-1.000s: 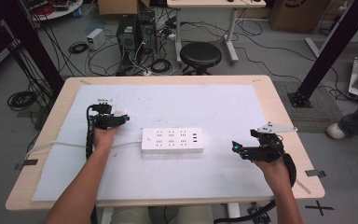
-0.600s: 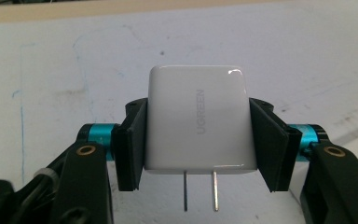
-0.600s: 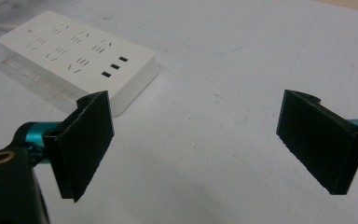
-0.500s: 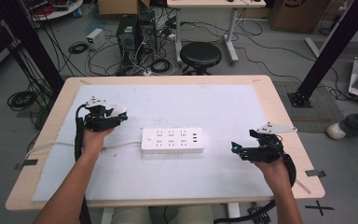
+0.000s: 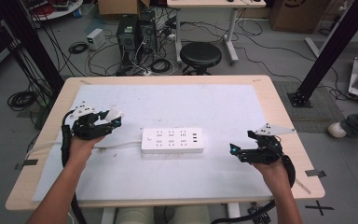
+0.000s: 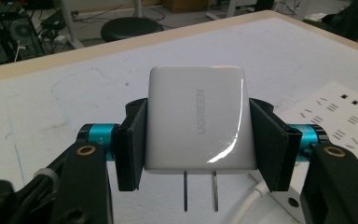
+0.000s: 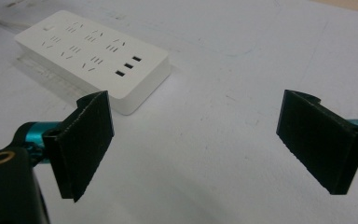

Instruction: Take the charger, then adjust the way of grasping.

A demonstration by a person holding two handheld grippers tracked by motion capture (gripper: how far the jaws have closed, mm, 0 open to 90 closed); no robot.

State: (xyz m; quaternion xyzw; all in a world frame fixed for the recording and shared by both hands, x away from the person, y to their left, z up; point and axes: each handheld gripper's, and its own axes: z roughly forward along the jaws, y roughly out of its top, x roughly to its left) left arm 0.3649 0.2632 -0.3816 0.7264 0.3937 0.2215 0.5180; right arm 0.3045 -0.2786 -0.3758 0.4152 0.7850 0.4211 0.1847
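My left gripper (image 5: 113, 117) is shut on a white square charger (image 6: 196, 123) with two metal prongs pointing down; both black pads press its sides. In the high view the charger (image 5: 114, 113) hangs above the white mat, left of the white power strip (image 5: 172, 140). The strip (image 7: 93, 56) lies flat mid-table with several sockets and USB ports, its white cord running off to the left. My right gripper (image 5: 233, 150) hovers right of the strip, open, with nothing between its pads (image 7: 86, 140).
A white mat (image 5: 168, 107) covers most of the wooden table (image 5: 279, 107). Beyond the far edge stand a black stool (image 5: 200, 55), computer towers and tangled cables on the floor. A black frame post (image 5: 328, 51) rises at the right.
My left hand has lifted and drawn to the left and away from the strip, carrying the charger. The right hand has stayed where it was.
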